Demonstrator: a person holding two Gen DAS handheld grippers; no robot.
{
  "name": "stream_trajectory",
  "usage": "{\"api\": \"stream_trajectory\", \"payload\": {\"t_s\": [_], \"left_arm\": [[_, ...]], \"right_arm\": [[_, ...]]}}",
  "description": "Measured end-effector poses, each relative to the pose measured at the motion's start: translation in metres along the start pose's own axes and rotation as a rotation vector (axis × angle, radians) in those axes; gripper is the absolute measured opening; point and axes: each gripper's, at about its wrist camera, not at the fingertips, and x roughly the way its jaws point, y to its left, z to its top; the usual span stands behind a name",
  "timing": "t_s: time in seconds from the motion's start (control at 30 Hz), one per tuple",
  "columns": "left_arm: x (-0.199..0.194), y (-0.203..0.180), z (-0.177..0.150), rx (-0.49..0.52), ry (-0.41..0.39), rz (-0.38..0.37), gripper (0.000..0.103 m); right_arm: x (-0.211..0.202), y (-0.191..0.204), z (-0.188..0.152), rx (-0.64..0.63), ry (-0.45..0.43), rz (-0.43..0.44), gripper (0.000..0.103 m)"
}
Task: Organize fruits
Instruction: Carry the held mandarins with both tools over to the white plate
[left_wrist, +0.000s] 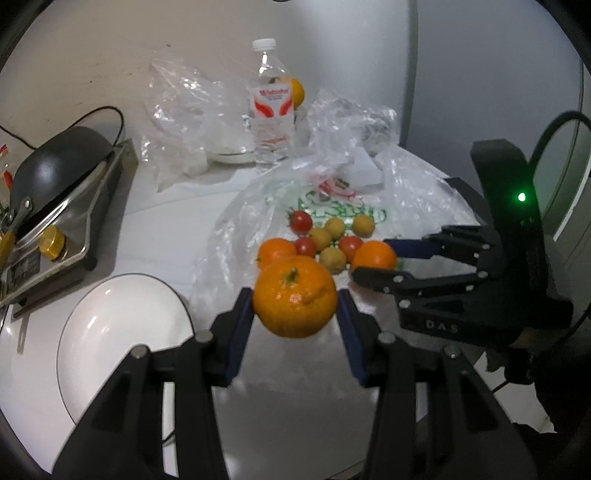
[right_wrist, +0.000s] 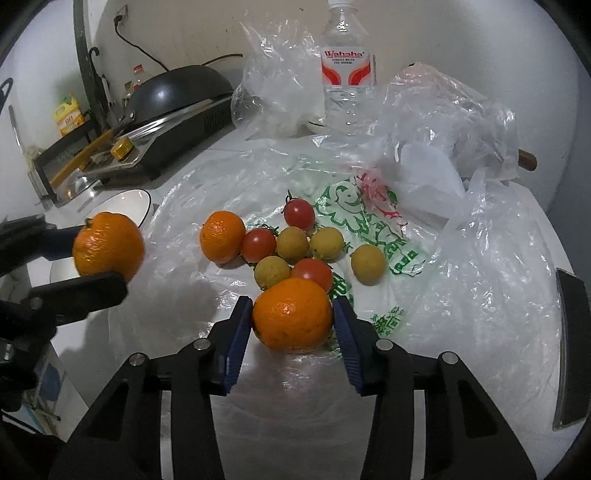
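While the left tongs (left_wrist: 295, 306) grip a stemmed orange (left_wrist: 294, 297) above the tabletop (left_wrist: 166, 221), a white plate (left_wrist: 110, 332) shows near left. Only the right view shows the right tongs (right_wrist: 293, 319) closed on another orange (right_wrist: 292, 314) lying on the plastic bag (right_wrist: 461, 288).

I see thin, crinkled clear plastic in the printed bag (right_wrist: 369, 229) spread on the smooth white tabletop (left_wrist: 166, 221). On the bag, the oranges (right_wrist: 221, 236) have dimpled, faintly shiny peel; the tomatoes (right_wrist: 300, 213) beside them are smooth and glossy. Behind the bag stands a clear plastic bottle (right_wrist: 347, 74). Left of the bag, the plate (left_wrist: 122, 332) looks glazed and glossy, and the tray (left_wrist: 70, 221) brushed metal.
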Motion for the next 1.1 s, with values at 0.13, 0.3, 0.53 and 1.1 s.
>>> {"api": "stream_trajectory", "payload": {"t_s": [0.13, 0.3, 0.53, 1.1], "left_arm": [[-0.008, 0.005, -0.002, -0.012, -0.019, 0.000, 0.046], [-0.019, 0.013, -0.004, -0.021, -0.044, -0.001, 0.046], [-0.035, 0.029, -0.012, -0.040, -0.073, 0.020, 0.046], [-0.065, 0.104, -0.044, -0.135, -0.094, 0.137, 0.046]], "right_arm": [[-0.006, 0.002, 0.002, -0.005, -0.012, -0.018, 0.047], [-0.020, 0.008, 0.009, -0.014, -0.039, -0.038, 0.047], [-0.037, 0.031, 0.020, -0.047, -0.077, -0.031, 0.047], [-0.034, 0.099, 0.050, -0.128, -0.116, 0.041, 0.047]]}}
